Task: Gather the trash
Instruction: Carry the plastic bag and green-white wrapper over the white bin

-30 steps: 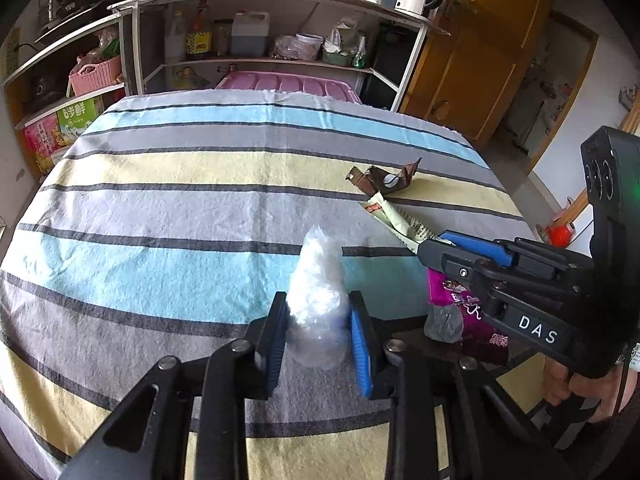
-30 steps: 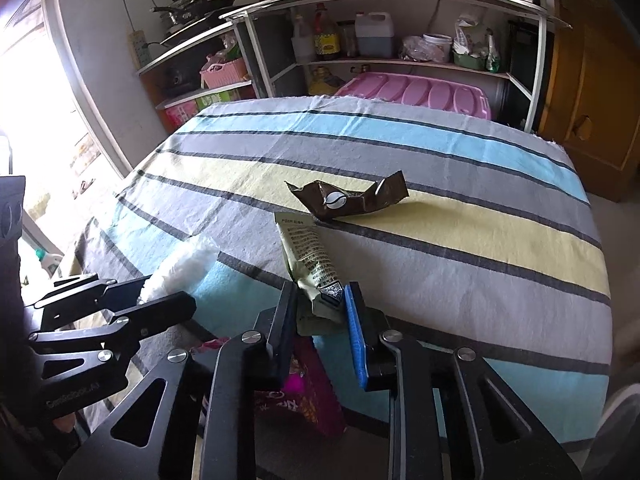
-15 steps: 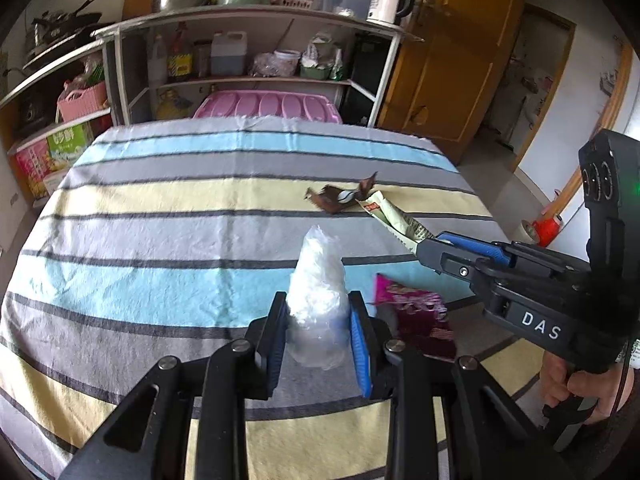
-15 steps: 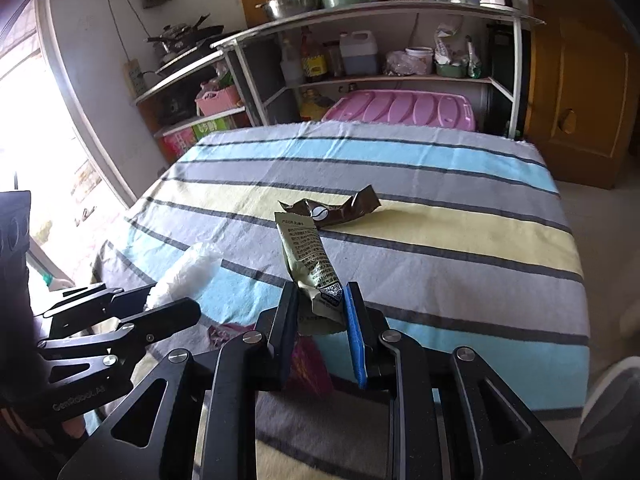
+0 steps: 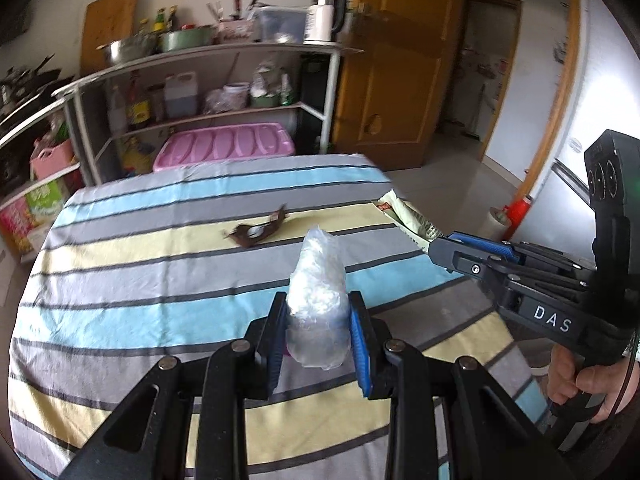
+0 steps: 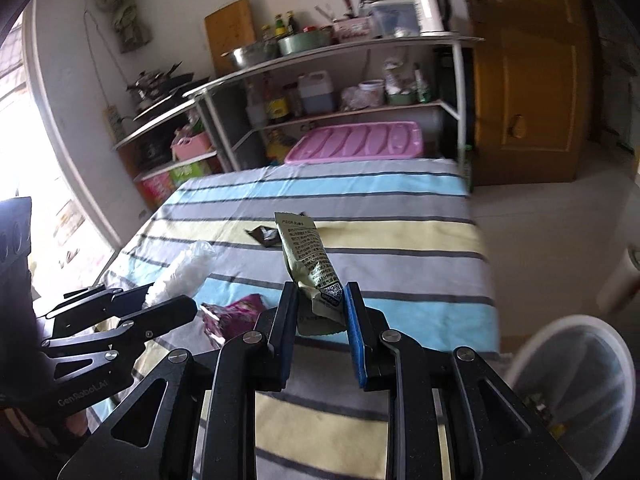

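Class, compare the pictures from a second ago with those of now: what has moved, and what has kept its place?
Both grippers have lifted away from the striped table, each carrying its load: the left gripper the clear plastic bag, the right gripper the green wrapper. Neither grip changed. The brown wrapper and purple wrapper stayed on the cloth.

Daylight floods in from the window (image 6: 24, 128) at the left of the right wrist view and burns it out to white glare. The shelves (image 5: 200, 92) and door (image 6: 532, 80) are smeared by motion blur. Fisheye distortion bends the edges, and the corners go black.
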`<state>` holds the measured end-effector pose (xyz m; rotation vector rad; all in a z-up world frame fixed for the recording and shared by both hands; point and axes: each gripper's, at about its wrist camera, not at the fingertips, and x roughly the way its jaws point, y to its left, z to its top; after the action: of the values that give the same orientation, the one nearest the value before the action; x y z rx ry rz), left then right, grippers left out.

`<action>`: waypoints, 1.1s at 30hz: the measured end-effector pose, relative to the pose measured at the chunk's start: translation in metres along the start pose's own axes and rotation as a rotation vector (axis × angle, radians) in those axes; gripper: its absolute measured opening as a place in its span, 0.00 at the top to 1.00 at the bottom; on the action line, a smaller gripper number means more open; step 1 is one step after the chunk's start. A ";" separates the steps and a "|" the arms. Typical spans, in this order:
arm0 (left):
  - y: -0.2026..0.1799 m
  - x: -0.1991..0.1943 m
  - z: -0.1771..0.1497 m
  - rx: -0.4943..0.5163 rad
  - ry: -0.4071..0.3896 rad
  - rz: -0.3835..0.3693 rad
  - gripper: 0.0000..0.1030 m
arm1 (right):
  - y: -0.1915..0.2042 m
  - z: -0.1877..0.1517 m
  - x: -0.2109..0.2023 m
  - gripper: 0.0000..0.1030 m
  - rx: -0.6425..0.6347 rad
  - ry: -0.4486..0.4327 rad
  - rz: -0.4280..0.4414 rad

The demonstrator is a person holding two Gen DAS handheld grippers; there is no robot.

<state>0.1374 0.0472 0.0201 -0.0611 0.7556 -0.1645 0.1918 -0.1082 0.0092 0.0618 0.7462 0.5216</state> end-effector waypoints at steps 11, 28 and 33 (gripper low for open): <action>-0.072 0.006 0.007 0.127 -0.004 -0.104 0.70 | -0.052 -0.021 -0.059 0.77 0.097 -0.063 -0.102; -0.206 0.042 -0.005 0.298 0.084 -0.288 0.70 | -0.150 -0.076 -0.132 0.76 0.272 -0.069 -0.339; -0.235 0.056 -0.011 0.331 0.121 -0.319 0.70 | -0.171 -0.090 -0.138 0.76 0.313 -0.051 -0.384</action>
<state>0.1403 -0.1938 0.0013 0.1452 0.8277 -0.5990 0.1214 -0.3344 -0.0100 0.2172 0.7623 0.0346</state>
